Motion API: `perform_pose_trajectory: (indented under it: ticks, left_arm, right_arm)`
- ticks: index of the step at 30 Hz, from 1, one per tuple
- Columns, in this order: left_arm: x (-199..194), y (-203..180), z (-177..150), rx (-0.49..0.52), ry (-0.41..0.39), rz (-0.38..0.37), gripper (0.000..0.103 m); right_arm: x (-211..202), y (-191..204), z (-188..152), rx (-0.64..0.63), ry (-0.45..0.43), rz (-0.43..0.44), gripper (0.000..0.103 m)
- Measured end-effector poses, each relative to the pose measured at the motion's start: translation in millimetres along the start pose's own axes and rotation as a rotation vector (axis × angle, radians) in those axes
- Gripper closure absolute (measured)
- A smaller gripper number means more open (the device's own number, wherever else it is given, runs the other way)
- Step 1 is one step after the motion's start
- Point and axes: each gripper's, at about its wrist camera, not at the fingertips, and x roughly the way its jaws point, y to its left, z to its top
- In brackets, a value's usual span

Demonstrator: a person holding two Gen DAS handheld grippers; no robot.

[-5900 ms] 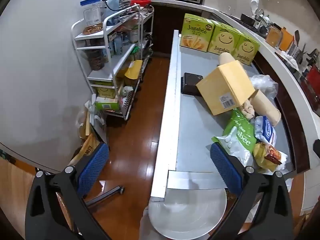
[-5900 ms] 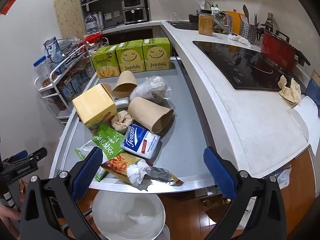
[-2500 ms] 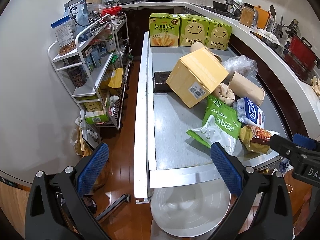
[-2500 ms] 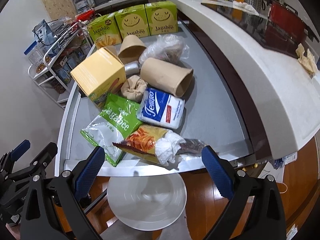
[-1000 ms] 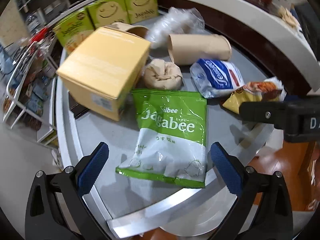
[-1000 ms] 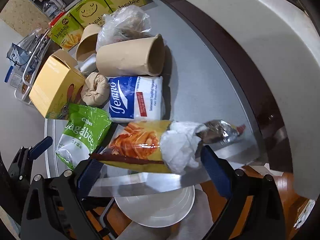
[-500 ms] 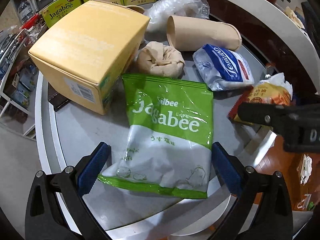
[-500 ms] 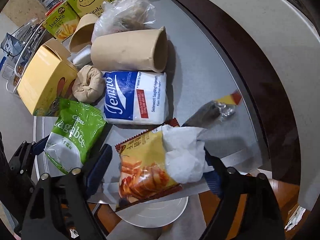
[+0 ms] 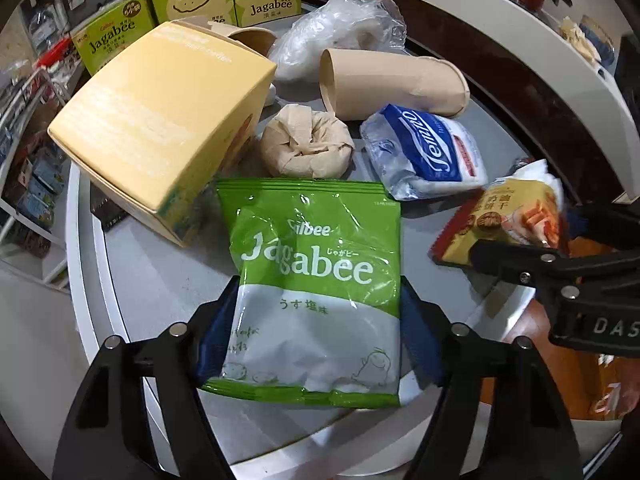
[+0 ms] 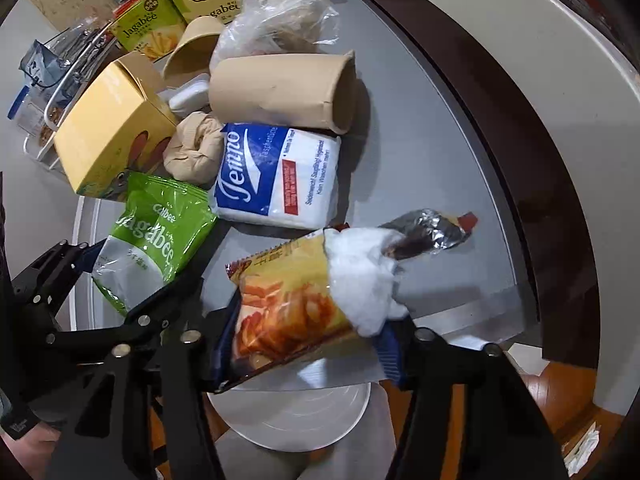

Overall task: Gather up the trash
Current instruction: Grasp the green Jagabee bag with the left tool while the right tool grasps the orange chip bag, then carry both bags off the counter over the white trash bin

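While both jaws are closing, the left gripper (image 9: 320, 320) clamps the light, slippery green snack bag (image 9: 316, 280) at its lower half; the right gripper (image 10: 308, 340) squeezes the soft orange snack bag (image 10: 288, 308).

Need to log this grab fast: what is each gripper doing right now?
Left gripper: closing, fingers against the green snack bag.
Right gripper: closing, fingers clamped on the orange snack bag.

Left gripper (image 9: 316, 328) jaws closing, pads against both side edges of green Jagabee bag (image 9: 316, 272) on grey counter (image 9: 160, 272). Yellow box (image 9: 160, 120) touching bag's upper-left corner. Right gripper (image 9: 556, 240) at right, orange snack packet (image 9: 504, 216) in its fingers.
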Motion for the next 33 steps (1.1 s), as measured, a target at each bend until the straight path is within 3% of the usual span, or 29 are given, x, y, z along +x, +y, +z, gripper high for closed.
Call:
perform_pose_trajectory:
  ticks: [7, 22, 33]
  left_arm:
    - [-11.7, 24.3, -10.8, -0.124, 0.007, -0.099, 0.03]
    - [-42.7, 29.8, -34.6, -0.229, -0.042, -0.049, 0.03]
    - [-97.5, 19.3, -68.6, -0.289, -0.127, -0.009, 0.03]
  right_arm:
    - [-18.1, -5.8, -3.3, -0.011, -0.002, 0.056, 0.05]
    - [-46.1, -6.8, -2.9, -0.039, -0.023, 0.159, 0.05]
    - [-84.2, 15.4, -9.2, -0.124, -0.062, 0.29, 0.05]
